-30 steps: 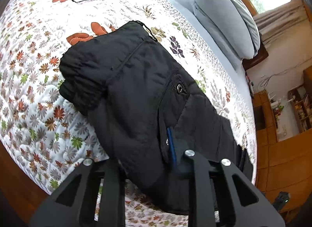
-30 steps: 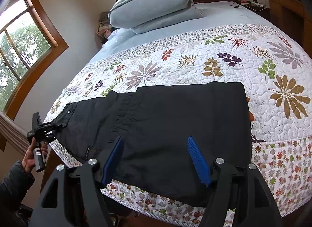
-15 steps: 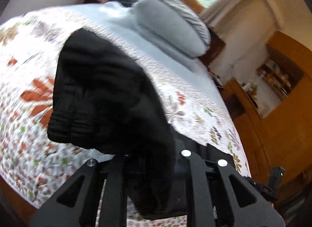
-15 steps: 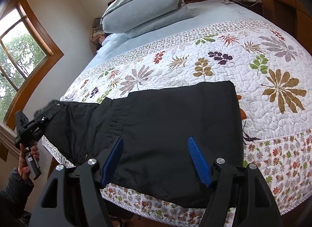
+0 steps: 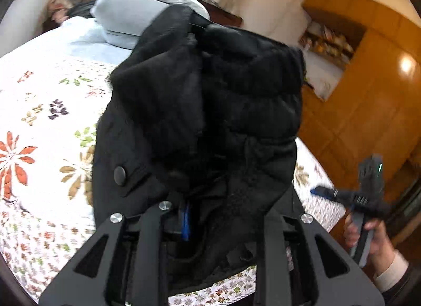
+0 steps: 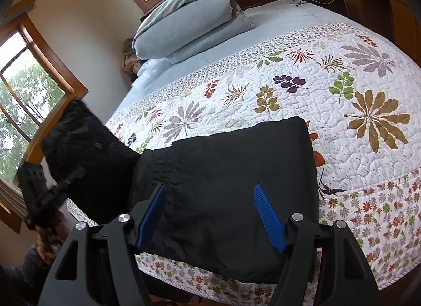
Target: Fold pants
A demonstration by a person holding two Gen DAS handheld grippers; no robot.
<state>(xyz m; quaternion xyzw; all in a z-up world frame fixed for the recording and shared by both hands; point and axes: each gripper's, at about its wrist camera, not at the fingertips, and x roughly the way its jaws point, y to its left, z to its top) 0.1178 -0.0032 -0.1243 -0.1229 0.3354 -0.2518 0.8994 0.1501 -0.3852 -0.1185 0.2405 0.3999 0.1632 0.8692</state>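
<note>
Left wrist view: my left gripper (image 5: 208,216) fills the lower centre of the frame, its jaws narrow and pinched on the waist end of the black pants (image 5: 200,127), having just eased slightly apart with the fabric between them. A single blue pad (image 5: 185,223) shows amid the bunched cloth, and a round snap button (image 5: 119,175) lies at centre left. This view alone shows the wooden cabinet (image 5: 368,100) at right, with an open shelf niche (image 5: 326,43) holding small items too blurred to name, and my right hand (image 5: 368,240) at lower right.

Right wrist view: my right gripper (image 6: 210,214) stands wide at bottom centre, both blue pads (image 6: 268,216) clear of the fabric. Only here do the pants (image 6: 223,187) show as a whole: flat on the floral quilt (image 6: 342,95) at centre, their left end raised off the bed towards the left gripper (image 6: 52,190) at the left edge. A folded grey duvet (image 6: 189,19) lies at upper centre, and windows (image 6: 23,95) at left.
</note>
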